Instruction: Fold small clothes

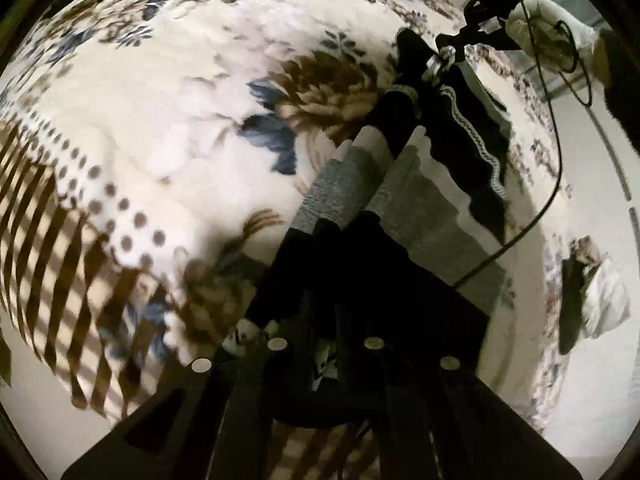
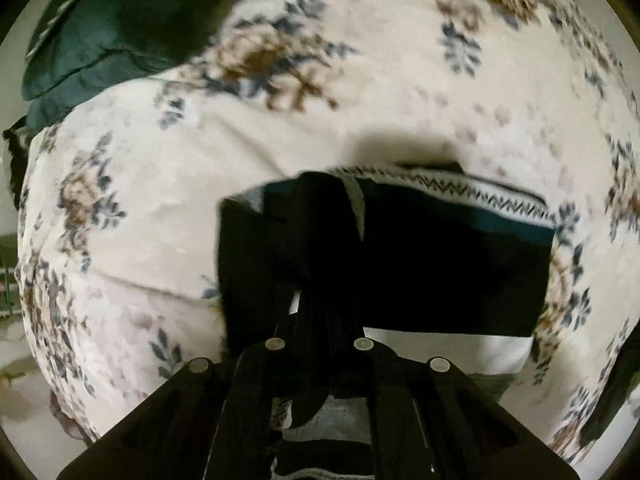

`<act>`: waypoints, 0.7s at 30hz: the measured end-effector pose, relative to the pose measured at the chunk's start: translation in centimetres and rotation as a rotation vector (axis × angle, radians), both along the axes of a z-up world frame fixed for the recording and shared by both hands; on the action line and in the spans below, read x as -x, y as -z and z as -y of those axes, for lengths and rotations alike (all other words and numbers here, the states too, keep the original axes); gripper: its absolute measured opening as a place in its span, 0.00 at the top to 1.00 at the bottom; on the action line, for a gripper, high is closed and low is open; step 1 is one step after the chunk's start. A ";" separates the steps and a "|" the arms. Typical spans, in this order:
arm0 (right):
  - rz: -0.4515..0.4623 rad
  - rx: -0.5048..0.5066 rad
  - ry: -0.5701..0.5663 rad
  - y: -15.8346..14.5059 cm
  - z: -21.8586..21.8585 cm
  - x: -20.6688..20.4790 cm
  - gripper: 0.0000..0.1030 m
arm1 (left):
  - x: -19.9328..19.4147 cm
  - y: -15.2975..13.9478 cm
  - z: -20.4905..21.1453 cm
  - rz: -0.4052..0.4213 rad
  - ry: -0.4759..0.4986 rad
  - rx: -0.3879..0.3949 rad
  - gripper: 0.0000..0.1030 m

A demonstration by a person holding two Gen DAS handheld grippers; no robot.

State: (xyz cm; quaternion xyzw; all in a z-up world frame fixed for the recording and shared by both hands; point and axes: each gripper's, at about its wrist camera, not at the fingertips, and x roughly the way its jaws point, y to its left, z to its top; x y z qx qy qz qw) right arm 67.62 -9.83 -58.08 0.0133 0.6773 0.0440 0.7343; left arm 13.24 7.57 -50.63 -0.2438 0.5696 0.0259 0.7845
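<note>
- Left gripper (image 1: 340, 236): fingers drawn close together, clamped on one end of the striped garment (image 1: 348, 184), which bears grey, white and black bands.
- Right gripper (image 2: 324, 264): fingers likewise close together, pinching the dark end of the same garment. In the left wrist view this gripper (image 1: 450, 54) shows far off, gripping the cloth at the top, with a white-gloved hand (image 1: 548, 28) behind it.
- Garment position: held between the two grippers, lifted off the bedding, stretched from one grip to the other. Loose dark folds hang to the side.
- Garment trim: a white band with black zigzag stitching (image 2: 460, 192) runs along the upper edge as seen from the right wrist view; the same trim (image 1: 460, 120) runs down the hanging fold in the left wrist view.
- Cable (image 1: 554, 152): a thin dark lead trails from the far gripper down across the cloth.
- Surface below: a cream floral blanket (image 1: 180, 100) with brown and blue flowers, also dots and brown stripes at one side.
- Dark green cloth (image 2: 100, 40): lies on the blanket at its far edge, well apart from the garment.
- Both views are motion-blurred; finer detail cannot be told.
</note>
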 end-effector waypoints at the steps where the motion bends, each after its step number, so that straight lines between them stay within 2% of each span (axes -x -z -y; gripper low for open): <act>1: 0.009 0.001 -0.018 -0.6 -0.6 0.0 0.95 | 0.2 -0.1 0.0 0.002 -0.015 0.007 0.94; 5: 0.014 0.021 -0.050 -1.0 -3.2 -0.4 0.95 | 0.0 0.6 -0.8 -0.011 -0.061 0.018 0.94; 8: -0.017 0.038 -0.041 0.9 -4.9 -0.9 0.95 | -0.3 1.5 -1.8 -0.027 -0.104 0.034 0.94; 11: -0.029 0.062 -0.038 2.9 -6.3 -1.0 0.95 | -0.3 2.6 -2.2 -0.044 -0.102 0.053 0.94; 14: -0.068 0.073 -0.034 5.0 -6.7 -1.2 0.95 | -0.4 4.1 -2.7 -0.093 -0.107 0.103 0.89; 16: -0.109 0.038 -0.013 5.8 -5.9 -1.1 0.91 | -0.7 4.5 -3.2 -0.127 -0.115 0.132 0.79; 17: -0.121 0.013 -0.006 5.7 -5.5 -1.0 0.79 | -0.8 4.2 -3.4 -0.119 -0.113 0.141 0.74; 18: -0.137 -0.026 -0.002 5.3 -4.8 -0.6 0.56 | -0.8 3.7 -3.5 -0.100 -0.105 0.149 0.61; 19: -0.140 -0.070 -0.003 4.6 -4.2 0.0 0.46 | -0.9 2.8 -3.6 -0.088 -0.098 0.135 0.53; 20: -0.134 -0.097 -0.013 3.7 -3.6 0.8 0.28 | -1.0 2.1 -3.7 -0.077 -0.093 0.129 0.40; 21: -0.118 -0.101 -0.030 2.7 -3.0 1.7 0.20 | -1.1 1.4 -3.7 -0.059 -0.084 0.136 0.35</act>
